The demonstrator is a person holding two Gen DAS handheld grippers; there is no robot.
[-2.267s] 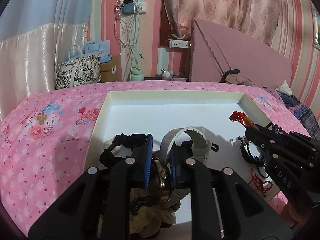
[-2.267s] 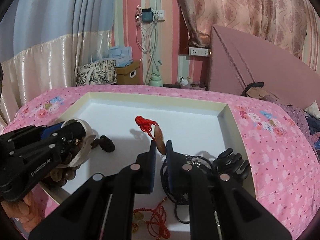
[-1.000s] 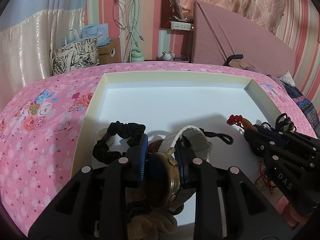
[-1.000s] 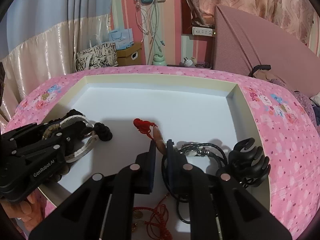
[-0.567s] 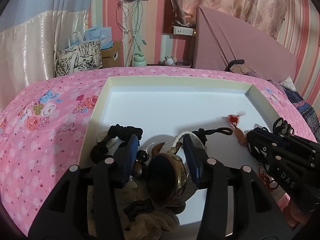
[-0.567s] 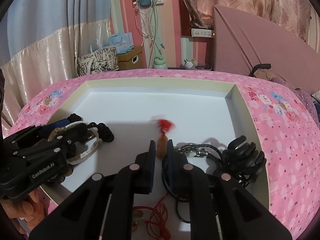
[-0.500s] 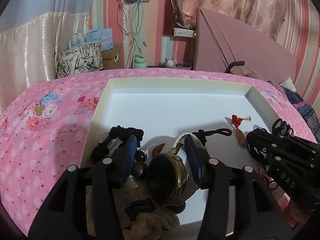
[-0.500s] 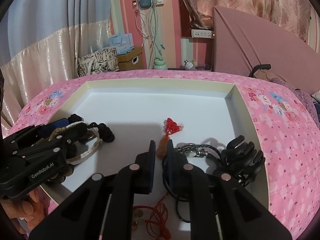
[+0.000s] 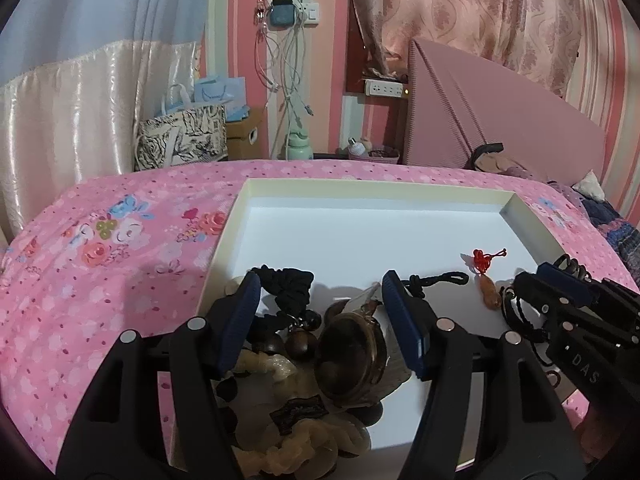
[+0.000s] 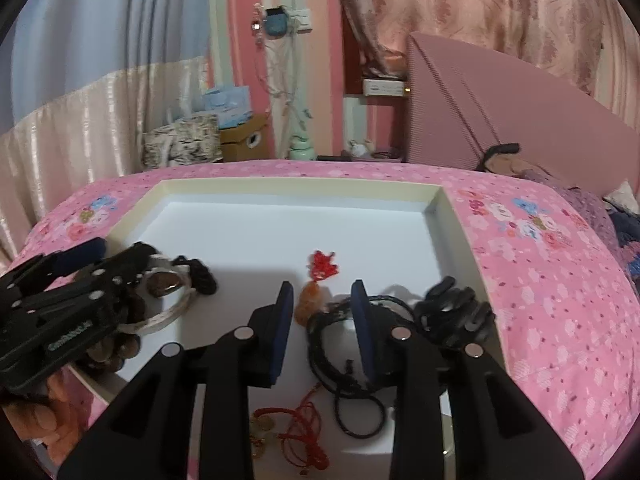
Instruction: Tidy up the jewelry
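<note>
Both sets of jaws stand spread and grip nothing. Your left gripper (image 9: 320, 312) straddles the near-left heap in the tray (image 9: 360, 186); your right gripper (image 10: 322, 312) brackets the amber pendant (image 10: 310, 302).

Far left of the heap: a black fabric scrunchie (image 9: 286, 286), ruched and matte. Near it, dark glossy wooden beads (image 9: 298, 338), a cream twisted scrunchie (image 9: 296, 444), then the watch (image 9: 352, 356), its round brass-toned case tipped on edge over a pale ribbed strap. A black cord (image 9: 434, 280) trails right from it.

Centre-right: the pendant, a smooth orange teardrop under a red knotted tassel (image 10: 322, 264), lies alone on the bare white floor.

Right: braided black cords (image 10: 340, 340) in loose loops, a black claw clip (image 10: 454, 312) of shiny plastic by the right wall, and near the front edge a red string bracelet (image 10: 298, 436) with small gold coins (blurred).

Progress, as judged: early. Only the pendant sits apart; both near piles are tangled, and most of the tray floor is unused.
</note>
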